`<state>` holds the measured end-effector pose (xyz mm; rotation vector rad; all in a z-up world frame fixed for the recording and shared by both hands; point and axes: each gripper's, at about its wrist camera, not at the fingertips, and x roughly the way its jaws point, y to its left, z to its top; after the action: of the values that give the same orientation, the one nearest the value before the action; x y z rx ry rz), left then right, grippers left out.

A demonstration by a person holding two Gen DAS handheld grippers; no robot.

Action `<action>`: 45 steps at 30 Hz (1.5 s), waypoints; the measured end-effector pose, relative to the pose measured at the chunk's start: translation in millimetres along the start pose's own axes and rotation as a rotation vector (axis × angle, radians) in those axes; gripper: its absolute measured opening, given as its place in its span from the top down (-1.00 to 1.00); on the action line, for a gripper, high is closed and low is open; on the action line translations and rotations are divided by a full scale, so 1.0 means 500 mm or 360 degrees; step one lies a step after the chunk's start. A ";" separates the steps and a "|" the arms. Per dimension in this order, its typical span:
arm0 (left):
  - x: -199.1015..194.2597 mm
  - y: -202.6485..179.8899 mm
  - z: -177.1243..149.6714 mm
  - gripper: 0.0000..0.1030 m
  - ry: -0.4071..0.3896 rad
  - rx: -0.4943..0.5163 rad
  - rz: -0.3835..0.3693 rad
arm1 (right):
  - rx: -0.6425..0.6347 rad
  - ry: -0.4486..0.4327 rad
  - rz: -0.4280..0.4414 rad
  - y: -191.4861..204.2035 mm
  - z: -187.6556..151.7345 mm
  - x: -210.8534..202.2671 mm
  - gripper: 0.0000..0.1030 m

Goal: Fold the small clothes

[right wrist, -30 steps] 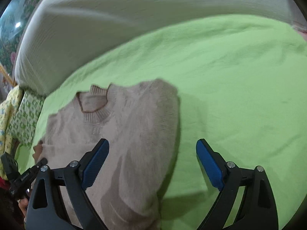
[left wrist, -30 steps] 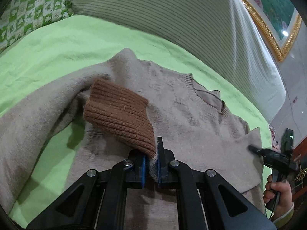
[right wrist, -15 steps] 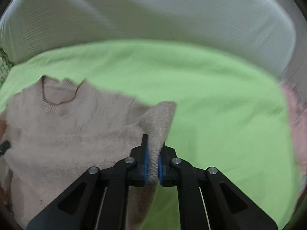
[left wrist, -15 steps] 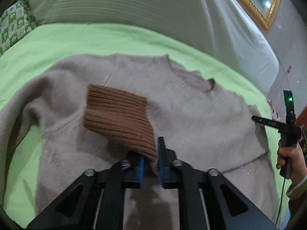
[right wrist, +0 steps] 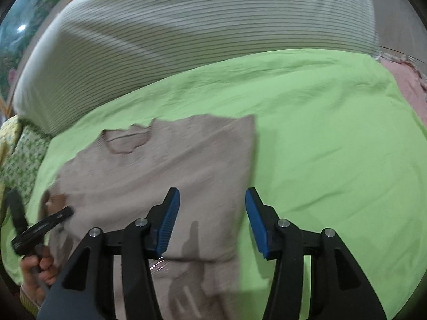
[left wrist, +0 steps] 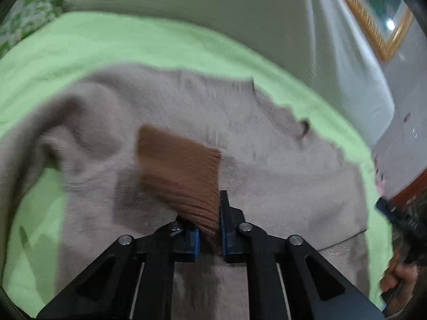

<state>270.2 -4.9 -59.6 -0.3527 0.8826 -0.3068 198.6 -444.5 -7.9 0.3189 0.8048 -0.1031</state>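
A beige knit sweater (left wrist: 267,181) lies flat on the green bedsheet (left wrist: 133,45), neckline toward the pillows. My left gripper (left wrist: 209,236) is shut on the sleeve's brown ribbed cuff (left wrist: 181,173) and holds it over the sweater's body. In the right wrist view the sweater (right wrist: 165,165) lies with its right side folded in to a straight edge. My right gripper (right wrist: 212,221) is open and empty above that folded edge. The left gripper (right wrist: 40,229) and the hand on it show at the far left there.
A large striped pillow (right wrist: 200,34) lies along the head of the bed. A green patterned cushion (right wrist: 18,165) sits at the left, pink fabric (right wrist: 408,90) at the right. A gold-framed picture (left wrist: 373,26) hangs on the wall. Bare green sheet (right wrist: 333,146) lies right of the sweater.
My right gripper closed on the sweater's right side, carried it inward, then opened and let go. My left gripper moved the brown cuff further over the sweater's body.
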 end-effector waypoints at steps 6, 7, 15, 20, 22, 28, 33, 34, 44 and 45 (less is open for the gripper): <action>-0.033 0.048 0.009 0.81 -0.0053 0.0016 0.0074 | -0.0128 0.0019 0.0044 0.051 -0.020 0.034 -0.02; -0.022 0.044 0.011 0.78 -0.0040 0.0033 0.0105 | -0.0122 0.0056 0.0036 0.052 -0.024 0.055 -0.02; -0.052 0.085 -0.005 -0.16 0.0002 -0.0054 0.0160 | -0.0098 0.0149 -0.0109 0.042 -0.029 0.088 0.00; -0.125 0.136 -0.039 -0.20 -0.0047 -0.0219 0.0153 | -0.0121 0.0112 0.0150 0.082 -0.027 0.059 -0.02; -0.150 0.164 -0.050 -0.25 -0.0048 -0.0309 0.0164 | -0.0174 0.0202 0.0110 0.092 -0.039 0.088 -0.01; -0.254 0.275 -0.133 -0.33 -0.0053 -0.0697 0.0144 | -0.0089 0.0180 -0.0038 0.063 -0.042 0.085 0.02; -0.319 0.365 -0.215 -0.37 -0.0210 -0.1212 0.0060 | -0.0126 0.0134 0.0051 0.103 -0.055 0.049 0.01; -0.327 0.380 -0.220 -0.37 -0.0245 -0.1298 0.0049 | -0.0129 0.0134 0.0069 0.111 -0.059 0.046 0.01; -0.366 0.473 -0.155 0.83 -0.0428 -0.1402 0.0406 | -0.0150 0.0141 0.0120 0.140 -0.095 0.021 -0.02; -0.373 0.467 -0.146 0.84 -0.0454 -0.1374 0.0412 | -0.0139 0.0145 0.0114 0.135 -0.098 0.019 -0.02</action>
<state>127.5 267.5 -71.4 -1.0410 0.7289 0.3830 185.5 -364.7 -30.5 0.2709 0.8842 0.0141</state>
